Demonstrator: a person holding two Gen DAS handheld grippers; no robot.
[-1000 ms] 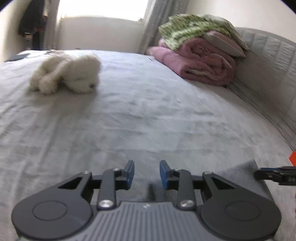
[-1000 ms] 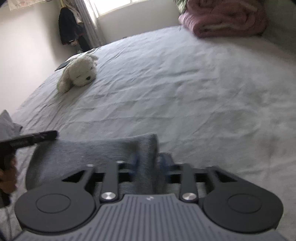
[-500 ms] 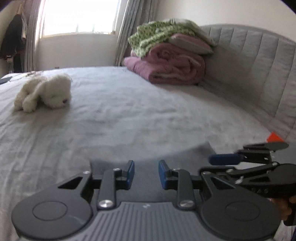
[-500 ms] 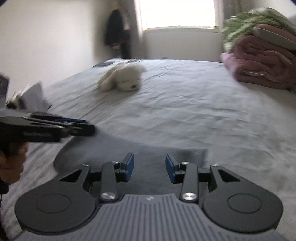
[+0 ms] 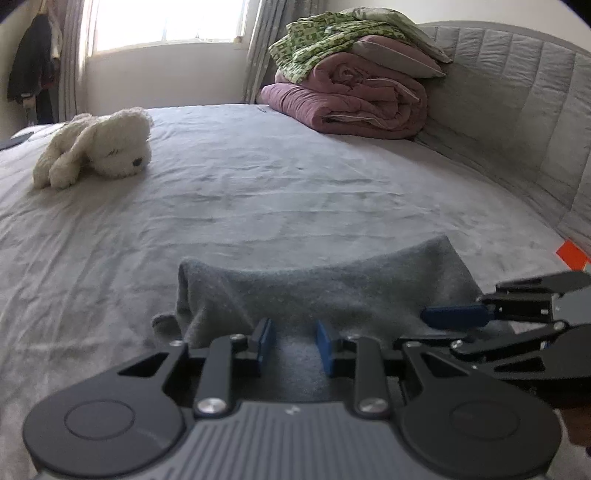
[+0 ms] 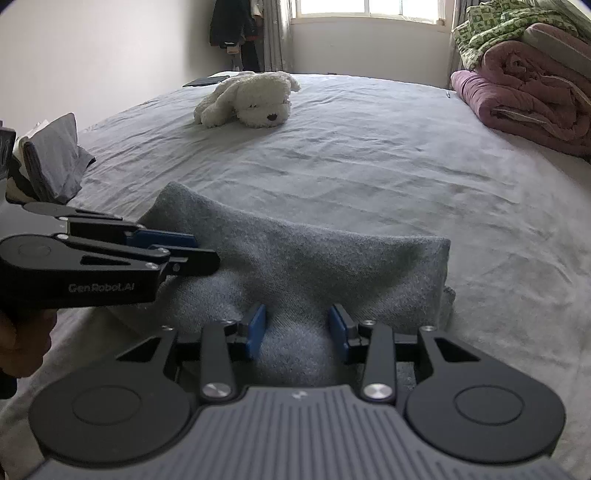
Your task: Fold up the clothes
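A thick grey knit garment [image 5: 332,288] lies doubled over in a wide band on the grey bed sheet [image 5: 258,192]. My left gripper [image 5: 291,347] sits low at its near edge, and the fabric rises between the blue pads, which are shut on it. At the same edge further right, my right gripper [image 6: 296,332] is shut on a bulging fold of the garment [image 6: 314,258]. Each gripper shows in the other's view: the right gripper [image 5: 443,328] from the side, and the left gripper [image 6: 192,251] with a hand behind it.
A white plush dog [image 6: 251,99] lies further up the bed. Folded pink and green quilts [image 5: 351,96] are stacked against the padded headboard [image 5: 517,110]. A small pile of folded grey clothes [image 6: 55,155] sits at the bed's left edge. Dark clothes [image 6: 232,22] hang by the window.
Both grippers moved across the bed and sank a little, rolling level. The garment, lifted in the right gripper a second ago, now lies folded flat on the sheet.
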